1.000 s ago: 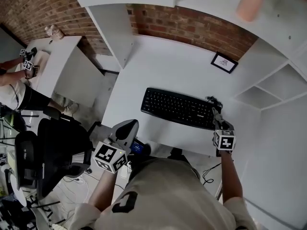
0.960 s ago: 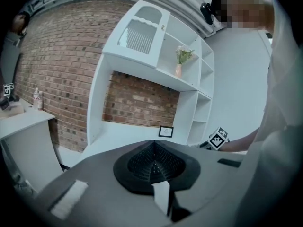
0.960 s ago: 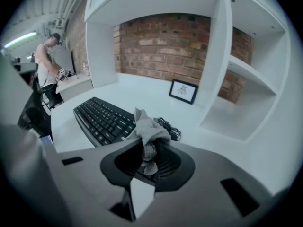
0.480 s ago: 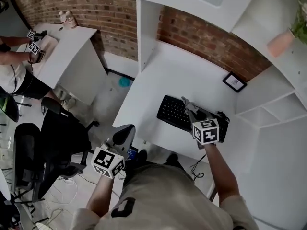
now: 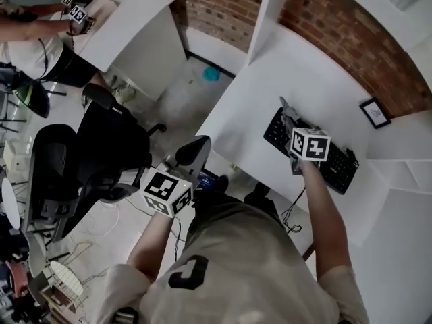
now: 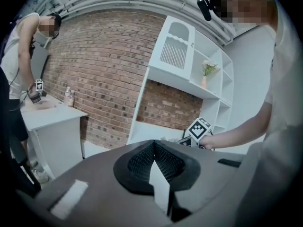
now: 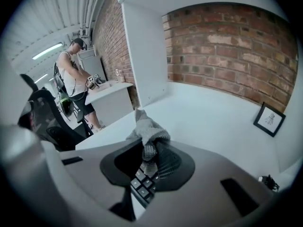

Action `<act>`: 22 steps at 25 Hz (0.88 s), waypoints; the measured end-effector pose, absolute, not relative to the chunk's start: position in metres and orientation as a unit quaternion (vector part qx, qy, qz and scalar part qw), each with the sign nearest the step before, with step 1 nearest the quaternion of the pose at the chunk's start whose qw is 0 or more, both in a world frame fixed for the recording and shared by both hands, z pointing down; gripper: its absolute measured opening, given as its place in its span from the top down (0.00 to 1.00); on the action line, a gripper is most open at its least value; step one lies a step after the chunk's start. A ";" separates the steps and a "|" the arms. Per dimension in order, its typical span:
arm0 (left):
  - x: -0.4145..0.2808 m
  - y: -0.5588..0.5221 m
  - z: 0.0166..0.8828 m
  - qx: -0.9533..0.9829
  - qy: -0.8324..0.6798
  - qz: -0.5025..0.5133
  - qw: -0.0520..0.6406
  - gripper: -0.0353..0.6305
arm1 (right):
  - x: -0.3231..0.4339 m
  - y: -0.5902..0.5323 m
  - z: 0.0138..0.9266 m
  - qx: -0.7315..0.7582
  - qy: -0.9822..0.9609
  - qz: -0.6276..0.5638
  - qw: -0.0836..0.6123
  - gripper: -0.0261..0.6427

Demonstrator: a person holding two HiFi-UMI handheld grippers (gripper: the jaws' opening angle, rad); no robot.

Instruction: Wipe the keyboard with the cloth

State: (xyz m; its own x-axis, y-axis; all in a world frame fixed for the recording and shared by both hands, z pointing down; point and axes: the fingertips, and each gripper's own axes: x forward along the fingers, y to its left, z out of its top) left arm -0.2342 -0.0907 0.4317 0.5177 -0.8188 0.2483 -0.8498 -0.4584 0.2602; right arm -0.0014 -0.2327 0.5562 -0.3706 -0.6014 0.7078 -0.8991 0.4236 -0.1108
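Note:
The black keyboard (image 5: 339, 167) lies on the white desk (image 5: 270, 90). My right gripper (image 5: 289, 118) hovers over the keyboard's left end, shut on a grey cloth (image 5: 286, 109). In the right gripper view the cloth (image 7: 146, 129) bunches out of the closed jaws of my right gripper (image 7: 148, 146), with keyboard keys (image 7: 141, 184) just beneath. My left gripper (image 5: 194, 148) hangs off the desk's front edge, over the person's lap. The left gripper (image 6: 154, 151) has its jaws shut with nothing between them.
A small framed picture (image 5: 375, 112) leans on the brick wall behind the keyboard. A white partition (image 5: 273, 9) bounds the desk's left side. A black office chair (image 5: 81, 160) stands on the floor to the left. Another person (image 5: 37, 36) works at a far desk.
My right gripper has carried the cloth from the keyboard's right end across to its left end. The head view has swung left. The left gripper stays off the desk's front edge.

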 end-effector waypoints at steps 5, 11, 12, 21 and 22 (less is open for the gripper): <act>-0.256 -0.078 0.437 0.830 -0.523 0.062 0.185 0.94 | -0.030 -0.231 0.586 0.441 -0.797 0.259 0.321 0.89; -0.255 -0.070 0.450 0.820 -0.531 0.076 0.199 0.94 | -0.047 -0.232 0.600 0.431 -0.800 0.271 0.318 0.89; -0.252 -0.067 0.451 0.819 -0.531 0.079 0.201 0.94 | -0.051 -0.231 0.601 0.427 -0.801 0.272 0.319 0.89; -0.216 -0.077 0.452 0.842 -0.489 0.098 0.203 0.94 | -0.039 -0.243 0.622 0.430 -0.780 0.262 0.370 0.89; -0.213 -0.077 0.453 0.844 -0.486 0.100 0.204 0.94 | -0.035 -0.243 0.625 0.432 -0.777 0.262 0.376 0.89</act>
State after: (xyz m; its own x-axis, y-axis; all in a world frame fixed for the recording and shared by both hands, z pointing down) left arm -0.2127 -0.0773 0.4527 0.5078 -0.7793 0.3671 -0.8610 -0.4447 0.2470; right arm -0.0352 -0.2430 0.6254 -0.3451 -0.4740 0.8101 -0.8675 0.4906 -0.0824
